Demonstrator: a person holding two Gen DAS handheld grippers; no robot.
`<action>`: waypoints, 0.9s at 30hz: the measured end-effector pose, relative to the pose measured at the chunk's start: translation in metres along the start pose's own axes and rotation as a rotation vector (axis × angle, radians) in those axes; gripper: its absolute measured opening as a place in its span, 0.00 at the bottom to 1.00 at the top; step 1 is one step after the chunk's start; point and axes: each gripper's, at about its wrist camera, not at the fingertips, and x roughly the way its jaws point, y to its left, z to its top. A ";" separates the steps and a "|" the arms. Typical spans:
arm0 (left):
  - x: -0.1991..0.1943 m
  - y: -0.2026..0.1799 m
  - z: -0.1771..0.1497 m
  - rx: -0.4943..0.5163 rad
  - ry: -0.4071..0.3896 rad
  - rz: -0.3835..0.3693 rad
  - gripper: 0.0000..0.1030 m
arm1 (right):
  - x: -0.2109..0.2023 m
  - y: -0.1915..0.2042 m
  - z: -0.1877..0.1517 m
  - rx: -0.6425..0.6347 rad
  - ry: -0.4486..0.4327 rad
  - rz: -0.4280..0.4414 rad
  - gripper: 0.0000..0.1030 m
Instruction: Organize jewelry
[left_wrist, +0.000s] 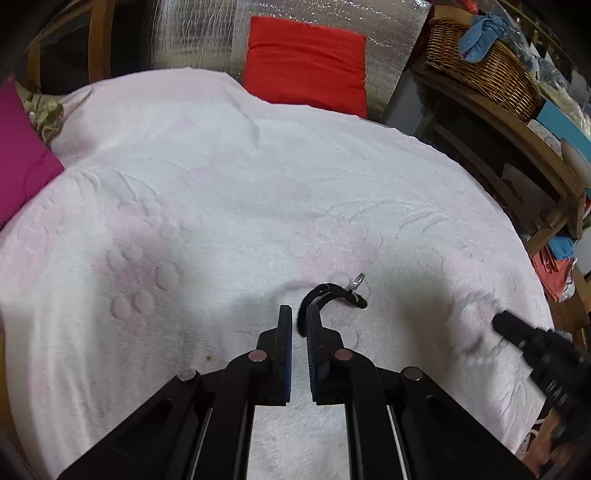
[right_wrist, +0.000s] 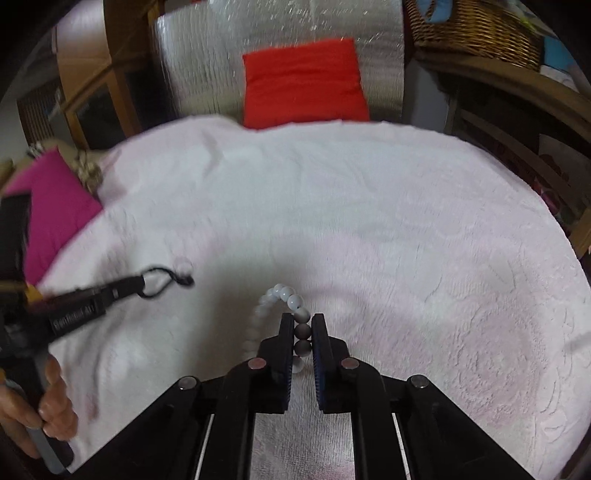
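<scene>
My left gripper (left_wrist: 299, 321) is shut on a black cord bracelet (left_wrist: 328, 291) with a small silver charm (left_wrist: 357, 280); the cord loops out past the right finger, just over the pale pink towel (left_wrist: 221, 192). The same cord (right_wrist: 160, 282) shows in the right wrist view at the left gripper's tip. My right gripper (right_wrist: 303, 328) is shut on a white bead bracelet (right_wrist: 284, 295), whose beads arc up and left from between the fingers. The right gripper's tip (left_wrist: 506, 321) shows at the right in the left wrist view.
A red cushion (left_wrist: 306, 62) lies beyond the towel's far edge, and a magenta cushion (left_wrist: 22, 155) at its left. A wicker basket (left_wrist: 484, 66) sits on a wooden shelf at the right. A hand (right_wrist: 44, 413) holds the left gripper's handle.
</scene>
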 end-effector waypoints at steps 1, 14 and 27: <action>-0.002 0.003 -0.001 0.003 -0.001 0.001 0.07 | -0.003 -0.003 0.001 0.011 -0.008 0.003 0.10; 0.008 -0.013 0.001 0.100 -0.026 0.001 0.56 | 0.011 -0.012 -0.003 0.081 0.054 0.019 0.10; 0.027 -0.010 0.000 0.028 0.045 -0.057 0.07 | 0.010 -0.016 -0.001 0.086 0.056 0.039 0.10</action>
